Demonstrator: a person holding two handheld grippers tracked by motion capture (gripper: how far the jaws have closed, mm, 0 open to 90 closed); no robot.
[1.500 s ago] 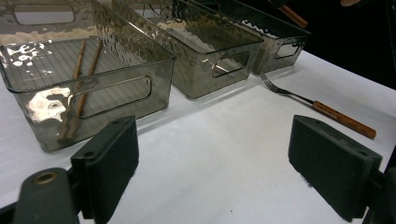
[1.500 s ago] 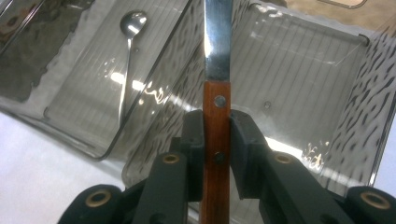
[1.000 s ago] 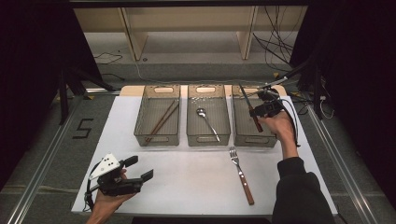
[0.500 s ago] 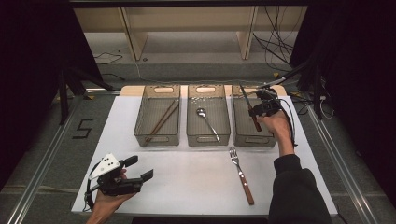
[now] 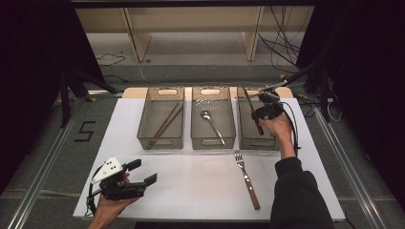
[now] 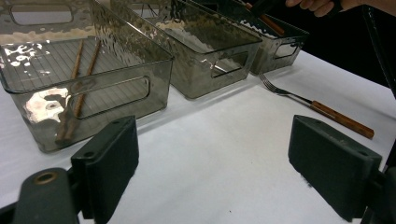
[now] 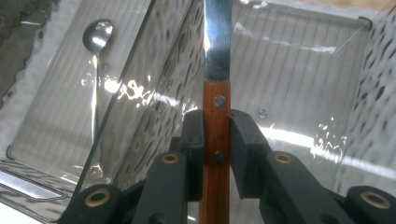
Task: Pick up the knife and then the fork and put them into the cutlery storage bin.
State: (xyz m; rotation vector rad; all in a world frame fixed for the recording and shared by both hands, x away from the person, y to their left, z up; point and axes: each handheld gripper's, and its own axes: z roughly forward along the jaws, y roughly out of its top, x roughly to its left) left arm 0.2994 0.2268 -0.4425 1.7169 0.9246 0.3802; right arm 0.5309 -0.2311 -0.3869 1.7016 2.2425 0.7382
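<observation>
White desk (image 5: 200, 186), dark surroundings, pale shelving behind.

Item 1: three clear bins in a row at the far side of the desk. Left bin (image 5: 161, 123) held a pair of brown chopsticks (image 5: 165, 125); middle bin (image 5: 212, 119) held a spoon (image 5: 210, 123); right bin (image 5: 253, 125) stood under the right hand.

Item 2: knife (image 7: 216, 70), steel blade, riveted wooden handle. It was clenched by the handle between the jaws of the right gripper (image 7: 216, 126), blade pointing away over the floor of the right bin, held above it at a slant.

Item 3: fork (image 5: 247, 178), wooden handle, lay on the desk just in front of the right bin, tines toward the bins.

Item 4: left gripper (image 5: 138, 172), held in the left hand at the near left corner of the desk, jaws released and wide apart, nothing between them, well apart from the bins.
</observation>
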